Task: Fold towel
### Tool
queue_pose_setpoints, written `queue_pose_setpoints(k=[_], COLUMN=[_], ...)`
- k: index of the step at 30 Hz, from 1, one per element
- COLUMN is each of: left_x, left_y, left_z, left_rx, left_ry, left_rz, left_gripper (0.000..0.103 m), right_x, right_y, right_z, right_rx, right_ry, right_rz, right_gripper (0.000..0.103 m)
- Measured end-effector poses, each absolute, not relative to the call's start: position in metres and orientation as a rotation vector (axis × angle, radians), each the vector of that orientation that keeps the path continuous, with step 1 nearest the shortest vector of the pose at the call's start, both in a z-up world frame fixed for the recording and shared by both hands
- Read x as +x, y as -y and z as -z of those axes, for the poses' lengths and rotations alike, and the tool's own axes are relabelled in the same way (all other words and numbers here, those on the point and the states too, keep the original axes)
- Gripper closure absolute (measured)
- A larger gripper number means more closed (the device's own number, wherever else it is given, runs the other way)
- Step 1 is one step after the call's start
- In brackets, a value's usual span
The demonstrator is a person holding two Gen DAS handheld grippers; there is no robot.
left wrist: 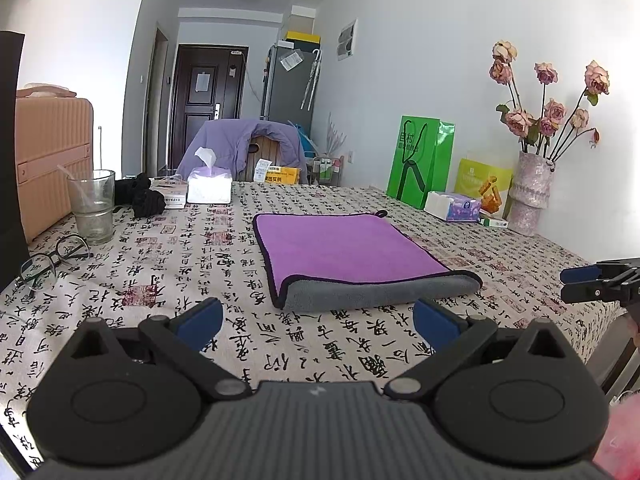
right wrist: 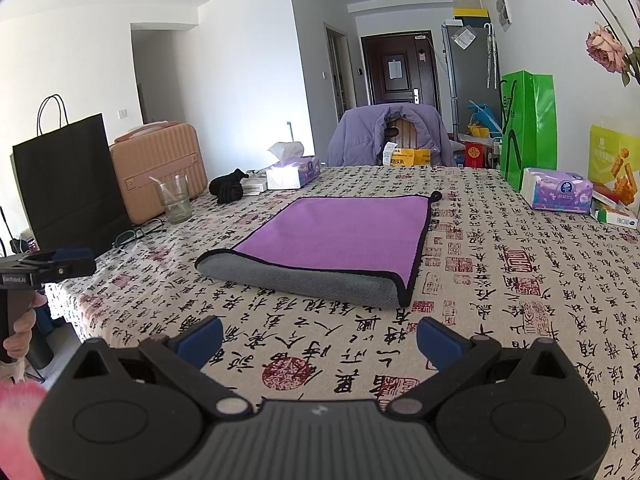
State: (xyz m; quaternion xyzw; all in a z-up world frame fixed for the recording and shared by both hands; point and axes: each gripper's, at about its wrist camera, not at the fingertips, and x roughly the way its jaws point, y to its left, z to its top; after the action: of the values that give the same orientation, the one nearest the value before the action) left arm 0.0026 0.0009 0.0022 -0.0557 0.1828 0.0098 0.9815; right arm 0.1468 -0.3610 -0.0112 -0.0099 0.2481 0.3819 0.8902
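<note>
towel (left wrist: 352, 256): folded once, straight ahead of both grippers, fold edge nearest
left gripper (left wrist: 318, 322): fingers open, empty
right gripper (right wrist: 320, 332): fingers open, empty

Daylight fills the room, soft and even, and the white walls glow brightest at the far left of the left wrist view. The towel (left wrist: 352, 256) throws only a thin, faint shadow along its near folded edge. No harsh glare shows, just a mild sheen on the glass (left wrist: 91, 206) left of the towel. Both views bend strongly: the door (right wrist: 396, 68) beyond the towel leans, and the corners go black. The towel is sharp; the pink fuzz at the bottom corner nearer than it is blurred.
</note>
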Motion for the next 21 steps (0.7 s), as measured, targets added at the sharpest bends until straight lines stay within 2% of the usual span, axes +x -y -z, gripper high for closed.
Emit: queue_pose_setpoints(k=[21], left_x=[0.0039], left_y=[-0.0022], left_z=[-0.0041], left_rx=[-0.113], left_ry=[-0.364], left_rz=[-0.021], left_gripper=[0.000], right_x=[0.1487], right_y=[0.3617], right_z=[0.0112], right_rx=[-0.022], right_ry=[-0.517], right_rz=[-0.791], right_gripper=[0.000])
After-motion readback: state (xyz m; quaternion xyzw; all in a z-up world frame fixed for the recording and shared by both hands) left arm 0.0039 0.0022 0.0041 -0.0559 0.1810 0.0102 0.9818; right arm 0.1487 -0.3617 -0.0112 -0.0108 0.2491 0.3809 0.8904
